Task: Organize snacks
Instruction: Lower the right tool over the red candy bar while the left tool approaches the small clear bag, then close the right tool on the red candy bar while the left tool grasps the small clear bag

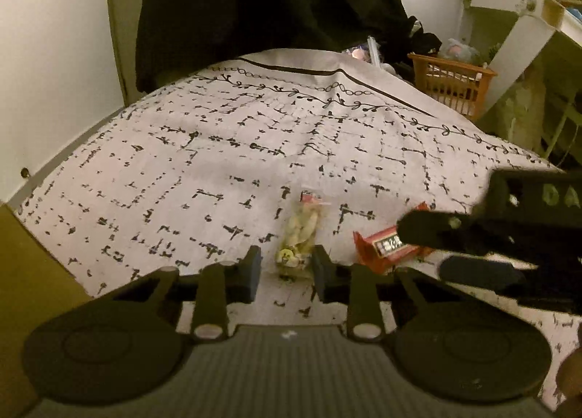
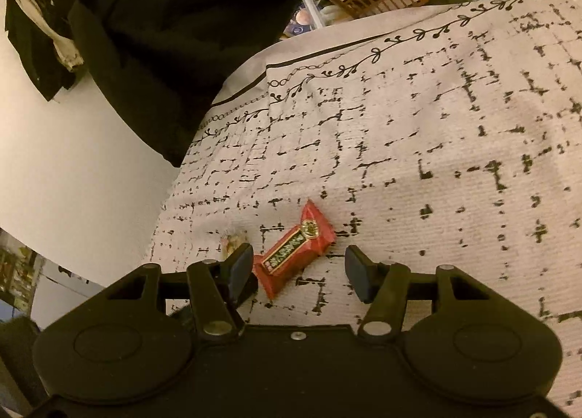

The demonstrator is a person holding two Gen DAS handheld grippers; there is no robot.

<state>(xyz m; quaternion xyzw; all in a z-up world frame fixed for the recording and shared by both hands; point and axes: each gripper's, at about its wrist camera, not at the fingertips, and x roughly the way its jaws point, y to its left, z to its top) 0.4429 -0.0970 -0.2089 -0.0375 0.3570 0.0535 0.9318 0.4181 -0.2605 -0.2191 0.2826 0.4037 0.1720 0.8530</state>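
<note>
So the left gripper (image 1: 286, 269) has its jaws nearly closed around the near end of one clear bag of pale snacks (image 1: 301, 232), can't tell if they actually pinch it. Right of that, the right gripper (image 2: 299, 270) sits spread around one red wrapped bar (image 2: 295, 247) on the tablecloth (image 2: 454, 163), label too blurry to read

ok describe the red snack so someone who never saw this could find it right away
Start from the white cloth with black dashed grid marks that covers the table. Near its front edge lies a red foil-wrapped snack bar, flat between the fingers of the right gripper. Its neighbour is a clear packet of pale pieces; only the red one is opaque, with a dark printed label and a round gold emblem.
</note>
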